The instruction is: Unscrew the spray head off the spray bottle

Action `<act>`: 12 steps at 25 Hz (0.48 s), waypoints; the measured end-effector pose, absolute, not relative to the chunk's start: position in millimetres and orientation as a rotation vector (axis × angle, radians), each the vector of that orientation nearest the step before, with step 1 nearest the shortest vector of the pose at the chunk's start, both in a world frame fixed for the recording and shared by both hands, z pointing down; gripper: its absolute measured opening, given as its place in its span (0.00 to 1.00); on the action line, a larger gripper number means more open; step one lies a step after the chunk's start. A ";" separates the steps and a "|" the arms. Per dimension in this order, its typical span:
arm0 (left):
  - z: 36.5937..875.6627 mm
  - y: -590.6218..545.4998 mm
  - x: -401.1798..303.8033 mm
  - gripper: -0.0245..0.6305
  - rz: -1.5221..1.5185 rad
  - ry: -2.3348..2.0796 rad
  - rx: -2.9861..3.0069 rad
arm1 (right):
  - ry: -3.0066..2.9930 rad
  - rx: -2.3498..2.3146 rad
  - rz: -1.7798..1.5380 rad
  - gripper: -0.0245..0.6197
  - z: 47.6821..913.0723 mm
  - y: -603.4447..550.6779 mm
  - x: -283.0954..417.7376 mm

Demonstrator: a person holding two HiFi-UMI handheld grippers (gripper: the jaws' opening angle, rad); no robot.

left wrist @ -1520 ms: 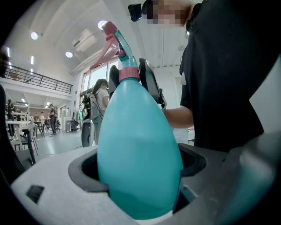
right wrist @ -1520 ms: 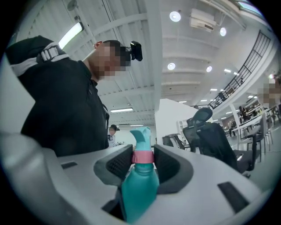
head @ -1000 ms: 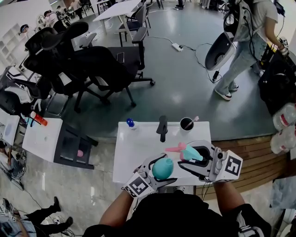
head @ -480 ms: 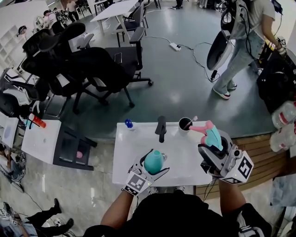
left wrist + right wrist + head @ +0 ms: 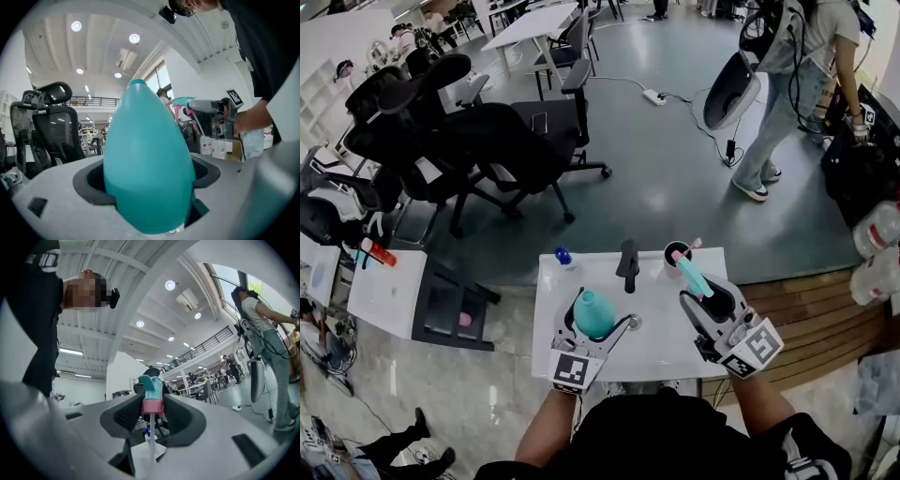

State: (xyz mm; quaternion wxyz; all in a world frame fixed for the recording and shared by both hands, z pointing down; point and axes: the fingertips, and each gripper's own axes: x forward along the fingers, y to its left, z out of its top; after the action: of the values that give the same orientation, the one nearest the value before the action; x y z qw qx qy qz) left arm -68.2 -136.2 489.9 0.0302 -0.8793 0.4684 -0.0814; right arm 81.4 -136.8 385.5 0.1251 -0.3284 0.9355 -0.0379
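Note:
The teal bottle body (image 5: 592,314) has no spray head on it. It lies in my left gripper (image 5: 594,319), shut on it over the white table (image 5: 656,349). In the left gripper view the bottle (image 5: 147,164) fills the space between the jaws, bare neck pointing away. My right gripper (image 5: 705,292) is shut on the teal and pink spray head (image 5: 691,276), held apart to the bottle's right. In the right gripper view the pads clamp the pink collar of the spray head (image 5: 152,397), and its clear dip tube (image 5: 150,446) hangs back toward the camera.
At the table's far edge stand a black cup (image 5: 677,253), a black upright piece (image 5: 627,262) and a small blue-capped item (image 5: 563,255). Black office chairs (image 5: 487,141) crowd the floor beyond, a person (image 5: 787,103) stands far right, and a low white side table (image 5: 384,286) sits left.
Bottle and spray head were close together at the table's middle. The left gripper carried the bottle leftward. The right gripper swung the spray head right, then lowered it, now pointing away.

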 end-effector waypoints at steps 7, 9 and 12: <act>473.6 -139.5 -77.4 0.75 -0.198 1.492 -2.659 | 2.723 -1.037 -0.171 0.28 413.3 -142.5 81.4; 472.7 -139.2 -79.2 0.75 -0.184 1.494 -2.653 | 2.716 -1.058 -0.164 0.28 413.9 -145.6 80.7; 469.8 -138.9 -79.6 0.75 -0.175 1.511 -2.651 | 2.734 -1.078 -0.117 0.28 413.5 -146.7 77.9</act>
State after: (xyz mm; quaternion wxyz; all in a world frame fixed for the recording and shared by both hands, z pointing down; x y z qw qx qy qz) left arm -79.6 -138.9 469.8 0.0425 -0.8666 0.4939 -0.0573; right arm 77.9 -146.7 413.5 0.1001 -0.3648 0.9249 -0.0396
